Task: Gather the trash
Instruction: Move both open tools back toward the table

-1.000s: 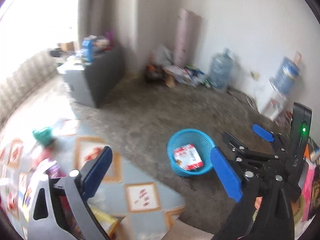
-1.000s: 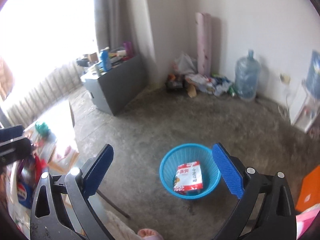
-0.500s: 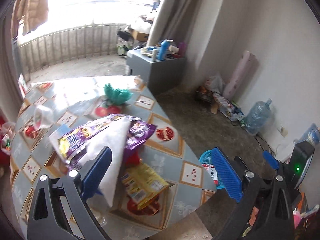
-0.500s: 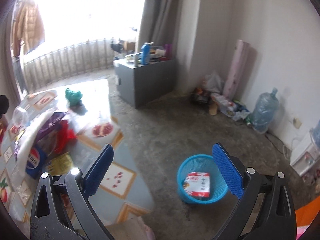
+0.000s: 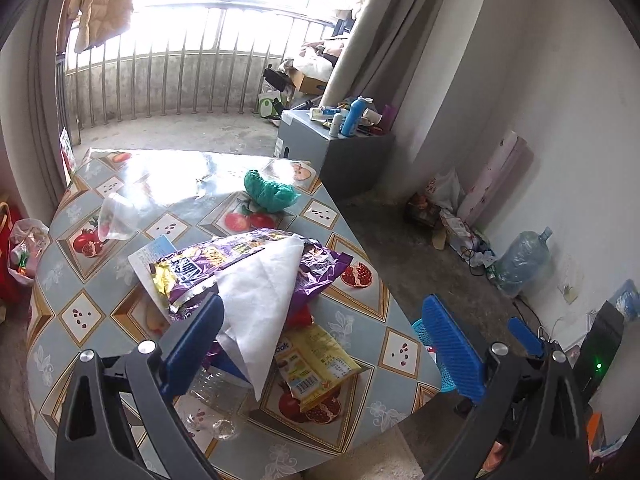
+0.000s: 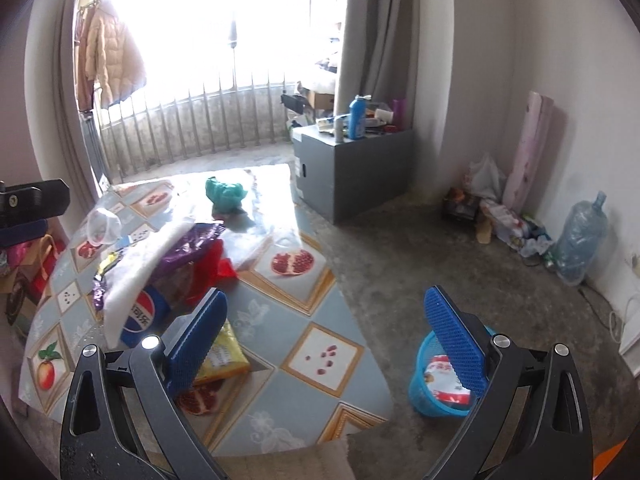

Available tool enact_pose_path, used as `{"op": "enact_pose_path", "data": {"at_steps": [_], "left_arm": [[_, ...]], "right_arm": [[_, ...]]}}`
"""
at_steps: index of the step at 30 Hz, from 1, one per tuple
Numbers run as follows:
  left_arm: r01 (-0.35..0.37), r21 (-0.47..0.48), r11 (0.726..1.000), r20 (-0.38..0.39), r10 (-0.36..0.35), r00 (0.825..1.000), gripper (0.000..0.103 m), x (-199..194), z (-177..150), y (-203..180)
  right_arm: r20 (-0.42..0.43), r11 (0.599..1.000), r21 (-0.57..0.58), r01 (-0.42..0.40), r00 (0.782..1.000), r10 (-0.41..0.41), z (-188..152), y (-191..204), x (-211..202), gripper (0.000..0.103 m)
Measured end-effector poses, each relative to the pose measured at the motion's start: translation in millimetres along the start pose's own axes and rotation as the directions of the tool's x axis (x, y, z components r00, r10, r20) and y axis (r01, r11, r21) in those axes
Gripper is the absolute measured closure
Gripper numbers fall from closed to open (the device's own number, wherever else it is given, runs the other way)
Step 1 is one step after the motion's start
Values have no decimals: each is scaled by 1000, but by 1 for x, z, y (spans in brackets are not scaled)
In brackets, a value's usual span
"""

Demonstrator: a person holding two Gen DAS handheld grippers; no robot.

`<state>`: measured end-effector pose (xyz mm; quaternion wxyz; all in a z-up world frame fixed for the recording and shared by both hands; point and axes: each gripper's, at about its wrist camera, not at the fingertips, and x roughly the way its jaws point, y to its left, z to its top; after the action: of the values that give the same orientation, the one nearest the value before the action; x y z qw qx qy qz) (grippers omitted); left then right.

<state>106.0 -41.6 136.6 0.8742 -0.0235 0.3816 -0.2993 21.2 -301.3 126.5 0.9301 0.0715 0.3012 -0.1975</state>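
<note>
Reading labels first: a blue Pepsi-logo wrapper (image 6: 141, 314) lies under the pile near the worktop's near-left side; yellow snack packet (image 5: 318, 364) shows letters "dak" w/ small print too fine to read; purple snack bag (image 5: 248, 268) has bold yellow-white characters, not legible. Red-and-white packet (image 6: 446, 376) sits inside the blue basket (image 6: 424, 394), print unreadable.

Left gripper (image 5: 320, 344) hangs over the pile's near edge, jaws spread wide, nothing between them; its left pad is just above the white tissue sheet (image 5: 260, 312), contact can't be told. Right gripper (image 6: 326, 340) is also wide apart & empty, held above the worktop's near-right corner, right pad overlapping the basket in view. Part of the right gripper shows at the right edge of the left view.

Trash is heaped mid-worktop: tissue draped over the purple bag, red wrapper (image 6: 214, 266) beneath, yellow packet at the near side, a clear crushed bottle (image 5: 216, 400) next to it. A clear plastic cup (image 5: 114, 218) lies tipped on its side toward the far left, a crumpled green bag (image 5: 268, 192) near the far edge, apart from the heap.

Worktop (image 6: 304, 312) has a blue-grey cloth w/ fruit-print diamonds. Basket stands on bare concrete floor (image 6: 400, 248) just off the worktop's right corner. Grey cabinet (image 6: 352, 168) w/ bottles on top by the curtain; big water jug (image 6: 580, 236) & pink roll (image 6: 528, 148) against the white wall; balcony railing (image 6: 192, 120) behind, a coat (image 6: 114, 56) hanging there.
</note>
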Motion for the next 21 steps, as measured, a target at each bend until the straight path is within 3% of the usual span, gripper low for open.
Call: {"op": "enact_pose_path", "data": {"at_steps": [4, 11, 21], "left_arm": [[49, -18, 999, 18, -49, 999, 6, -2, -3, 8], [69, -57, 996, -3, -69, 998, 6, 4, -5, 20], [-16, -57, 998, 46, 19, 999, 6, 1, -8, 44]], "right_arm": [[-6, 1000, 14, -26, 1000, 26, -3, 10, 1, 8], [14, 995, 18, -97, 995, 97, -4, 23, -3, 8], [25, 987, 10, -163, 986, 163, -4, 43, 3, 8]]}}
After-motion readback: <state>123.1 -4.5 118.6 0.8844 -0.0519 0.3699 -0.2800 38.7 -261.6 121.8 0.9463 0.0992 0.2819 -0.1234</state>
